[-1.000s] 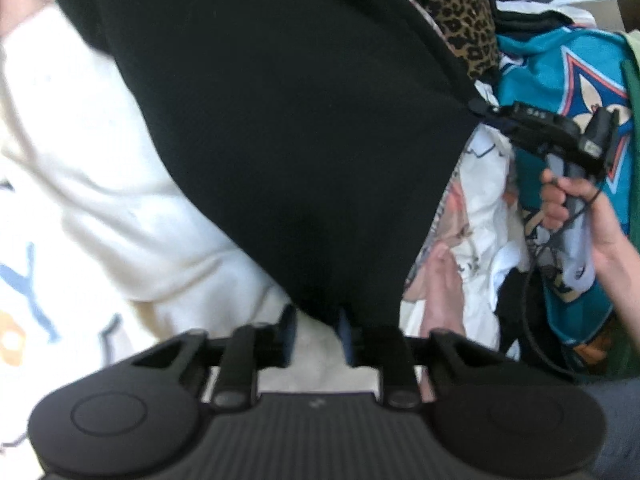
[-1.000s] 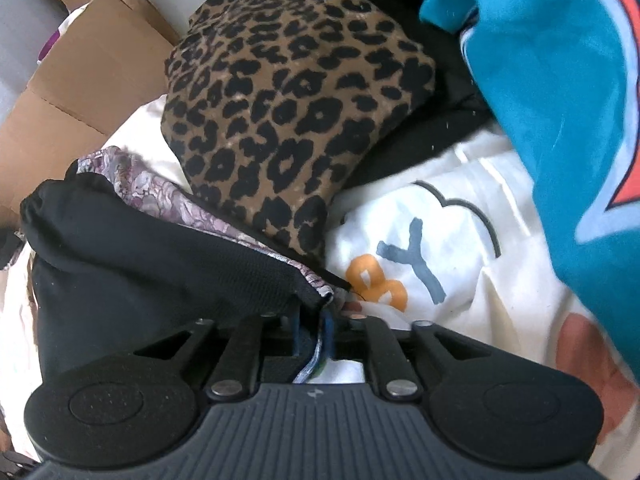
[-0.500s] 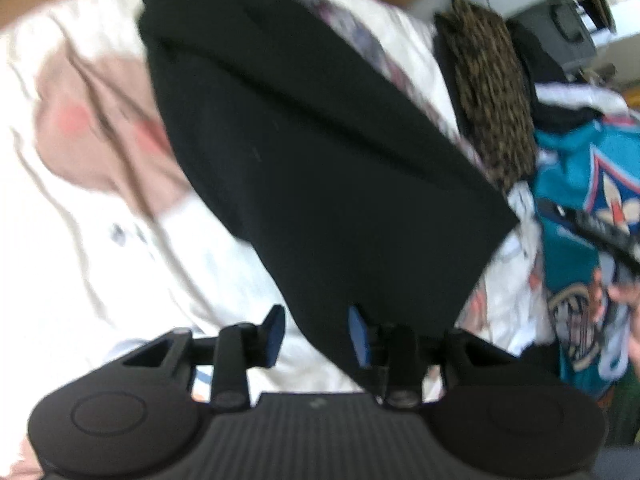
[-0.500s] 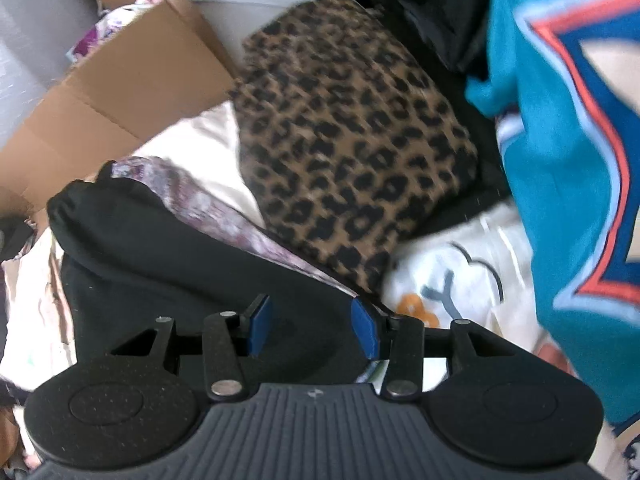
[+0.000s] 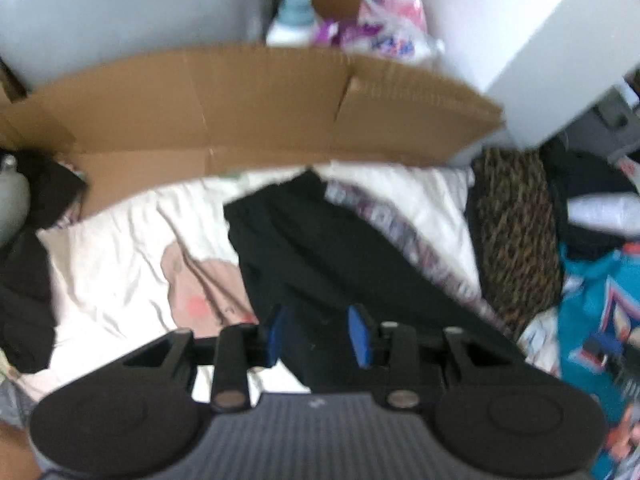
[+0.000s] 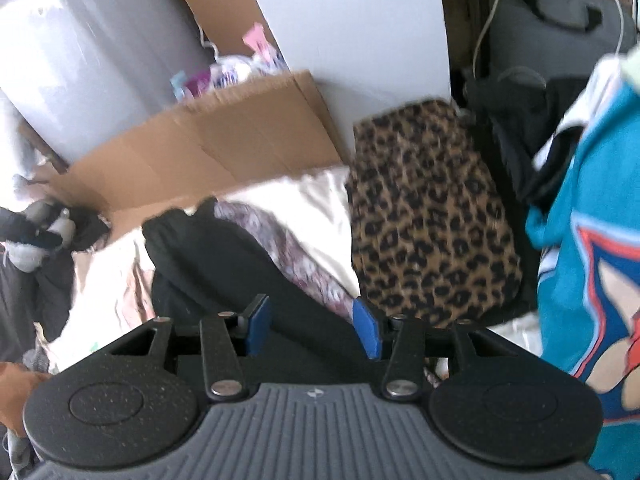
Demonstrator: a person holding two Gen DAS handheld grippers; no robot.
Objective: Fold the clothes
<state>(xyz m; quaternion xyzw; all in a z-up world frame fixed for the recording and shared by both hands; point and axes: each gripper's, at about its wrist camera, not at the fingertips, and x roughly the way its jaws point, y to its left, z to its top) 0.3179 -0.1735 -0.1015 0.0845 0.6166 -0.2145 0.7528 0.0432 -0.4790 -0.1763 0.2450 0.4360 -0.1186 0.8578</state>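
No text, brand, number or sign can be read in either view. Beyond the left gripper's (image 5: 319, 335) claw, the white bottle (image 5: 291, 24) behind the cardboard flap (image 5: 256, 108) shows only a pale blur where a label might be, and the pink-and-purple packet (image 5: 384, 28) beside it carries blue marks too smeared to make out. To the right of the right gripper's (image 6: 312, 328) claw, the teal jersey (image 6: 592, 280) bears only a coloured emblem, no letters that can be read.
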